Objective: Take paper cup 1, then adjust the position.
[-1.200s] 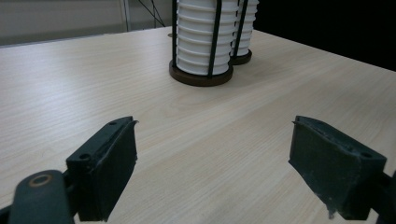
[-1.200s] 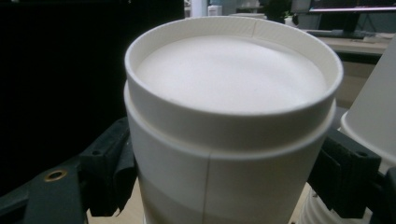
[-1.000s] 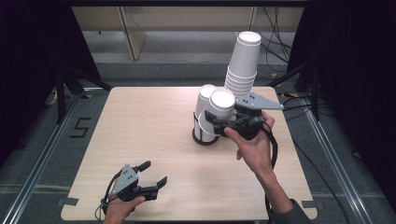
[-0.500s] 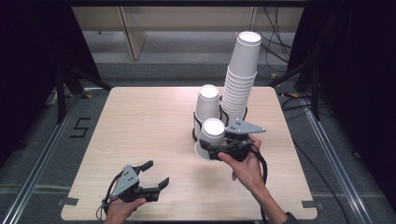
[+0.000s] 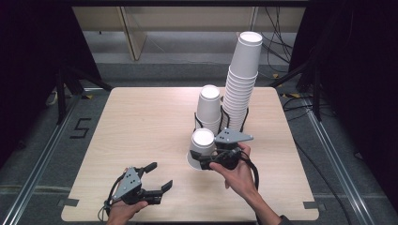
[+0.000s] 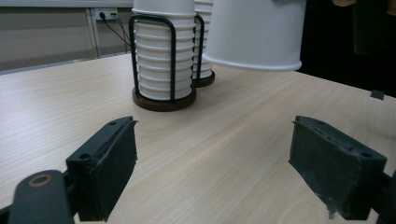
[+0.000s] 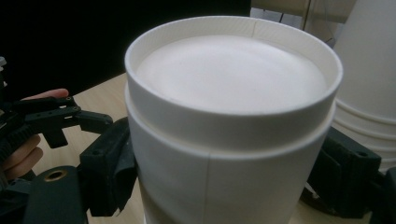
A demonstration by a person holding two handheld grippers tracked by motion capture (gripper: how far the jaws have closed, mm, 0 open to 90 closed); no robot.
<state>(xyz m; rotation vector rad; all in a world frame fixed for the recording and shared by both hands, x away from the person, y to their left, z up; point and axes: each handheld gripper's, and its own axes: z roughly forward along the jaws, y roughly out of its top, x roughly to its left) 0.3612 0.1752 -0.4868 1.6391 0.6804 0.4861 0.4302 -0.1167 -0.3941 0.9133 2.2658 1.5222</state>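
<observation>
Readable writing is limited to one mark: the figure "5" (image 5: pixel 80 127) on the floor, well off to the left of your left gripper (image 5: pixel 157 177). The cups carry no print.

Your right gripper (image 5: pixel 201 159) is clamped on one upside-down white paper cup (image 5: pixel 202 146); in the right gripper view, a black jaw presses each side of the cup wall (image 7: pixel 224 154). The cup's closed base faces up, and its rim sits at the table (image 5: pixel 141 122) surface (whether it touches, you cannot tell).

Directly beyond that gripper stand two black wire holders. The nearer holder (image 5: pixel 197 123) contains a short stack of inverted cups (image 5: pixel 208 105). The farther holder (image 5: pixel 244 119), just beside it, contains a tall stack (image 5: pixel 241 77) that leans slightly away from the short one.

Your left gripper rests low at the near table edge, well apart from the held cup. Its jaws stand apart, with nothing between them. In the left gripper view, the short stack in its holder (image 6: pixel 163 56) lies ahead of the jaws, and the held cup (image 6: pixel 254 32) hangs ahead and to their right.
</observation>
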